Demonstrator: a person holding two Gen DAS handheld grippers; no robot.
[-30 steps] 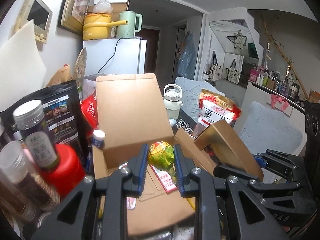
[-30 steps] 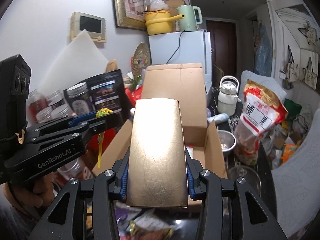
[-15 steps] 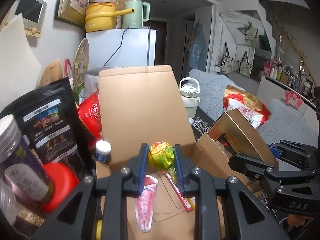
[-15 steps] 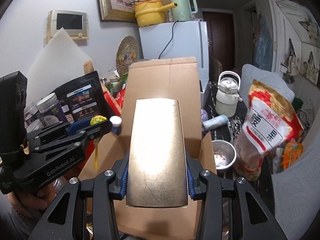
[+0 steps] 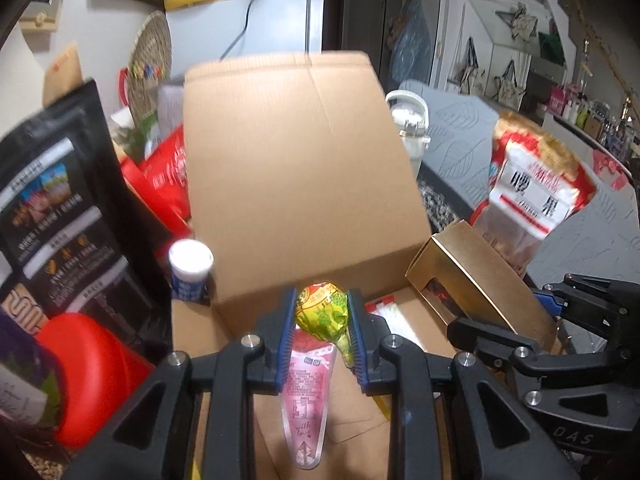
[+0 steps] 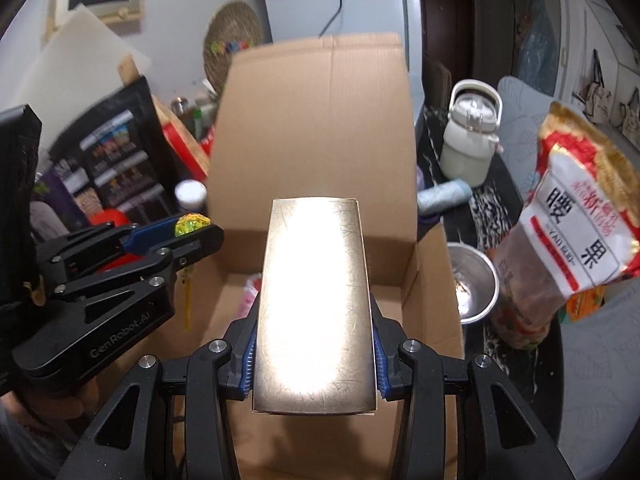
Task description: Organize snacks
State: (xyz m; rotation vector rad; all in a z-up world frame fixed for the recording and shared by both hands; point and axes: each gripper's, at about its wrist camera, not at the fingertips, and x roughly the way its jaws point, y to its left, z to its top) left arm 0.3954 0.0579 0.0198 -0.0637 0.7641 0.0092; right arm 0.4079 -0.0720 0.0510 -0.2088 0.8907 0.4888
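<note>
Two hand-held claws hang over an open cardboard box (image 5: 296, 168) amid a crowded counter (image 6: 484, 208). The left claw (image 5: 322, 312) is clamped on a lollipop (image 5: 322, 308) in a yellow-green wrapper, its blue pads pressing the candy from both sides, above the box's floor. A pink triangular packet (image 5: 306, 396) lies flat on that floor just below it, and a red-and-white packet (image 5: 380, 308) lies farther right inside. The right claw (image 6: 314, 312) grips a gold carton (image 6: 316, 304) lengthwise, pads tight against its long sides, the carton tilted over the box's right half. The box's tall rear flap stands upright. Left of the box stand a black pouch (image 5: 60, 216), a red-lidded jar (image 5: 88, 368) and a small white-capped bottle (image 5: 190, 272). To the right, a red-and-white nut bag (image 6: 572, 240) leans beside a steel bowl (image 6: 474, 284), with a white kettle (image 6: 472, 136) behind. A hand (image 6: 56, 400) shows under the left claw's grip in the right view.
</note>
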